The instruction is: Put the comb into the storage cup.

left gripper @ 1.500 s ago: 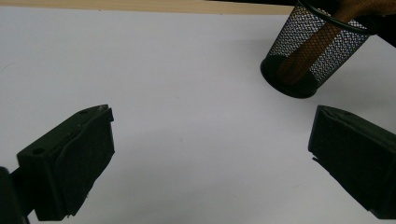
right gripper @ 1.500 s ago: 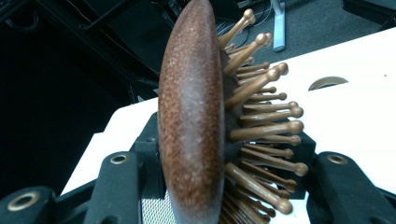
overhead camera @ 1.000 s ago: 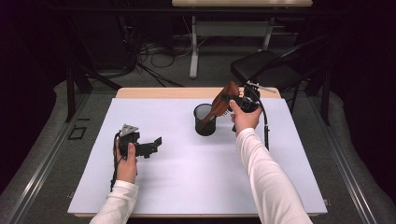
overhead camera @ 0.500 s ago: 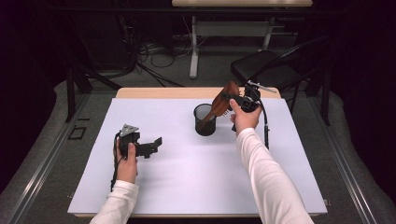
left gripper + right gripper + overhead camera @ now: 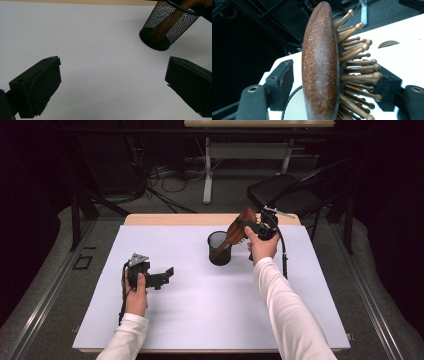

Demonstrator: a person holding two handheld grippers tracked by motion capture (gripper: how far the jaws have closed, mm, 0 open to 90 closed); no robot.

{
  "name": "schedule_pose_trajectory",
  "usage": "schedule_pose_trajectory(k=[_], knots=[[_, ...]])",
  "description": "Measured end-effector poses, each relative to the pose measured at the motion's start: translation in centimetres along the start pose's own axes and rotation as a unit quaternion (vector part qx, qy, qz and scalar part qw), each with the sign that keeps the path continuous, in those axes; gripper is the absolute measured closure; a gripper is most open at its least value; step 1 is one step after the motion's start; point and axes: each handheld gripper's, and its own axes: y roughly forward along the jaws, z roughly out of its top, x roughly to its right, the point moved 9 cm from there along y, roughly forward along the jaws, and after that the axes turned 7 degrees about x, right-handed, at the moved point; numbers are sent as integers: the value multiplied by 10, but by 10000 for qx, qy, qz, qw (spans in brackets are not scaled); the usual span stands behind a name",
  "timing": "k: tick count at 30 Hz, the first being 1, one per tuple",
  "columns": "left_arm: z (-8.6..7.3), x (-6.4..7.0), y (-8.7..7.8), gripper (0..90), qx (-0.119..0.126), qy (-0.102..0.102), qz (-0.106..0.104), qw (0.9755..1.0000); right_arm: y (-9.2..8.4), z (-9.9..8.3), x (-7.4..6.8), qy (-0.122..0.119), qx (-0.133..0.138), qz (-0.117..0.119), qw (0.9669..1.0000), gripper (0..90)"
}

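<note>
Toward the back of the white worktop (image 5: pixel 200 320), a wooden hairbrush (image 5: pixel 239 227) leans with its handle down inside a black mesh cup (image 5: pixel 219 248). Its head sits between the jaws of the right gripper (image 5: pixel 254 224), which have just been opening; a gap shows on the smooth side, so the pads no longer pinch it. Well apart at the left, the left gripper (image 5: pixel 167 272) rests on the worktop, jaws spread around nothing.

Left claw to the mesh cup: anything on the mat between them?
Nothing. In the left gripper view, bare white mat runs from the open left claw to the mesh cup; the high view agrees.
</note>
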Motion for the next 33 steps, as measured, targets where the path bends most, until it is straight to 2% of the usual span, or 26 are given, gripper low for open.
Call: schedule_pose_trajectory(k=[10,29,33], knots=[[0,0,0,3,0,-2,0,10000,1,-1,1,-100,-25,-45,9999,163],[0,0,0,3,-3,-12,7,10000,-2,1,2,-236,-96,-63,9997,132],[0,0,0,3,2,-17,10,10000,-4,4,2,-310,-54,-33,9995,87]])
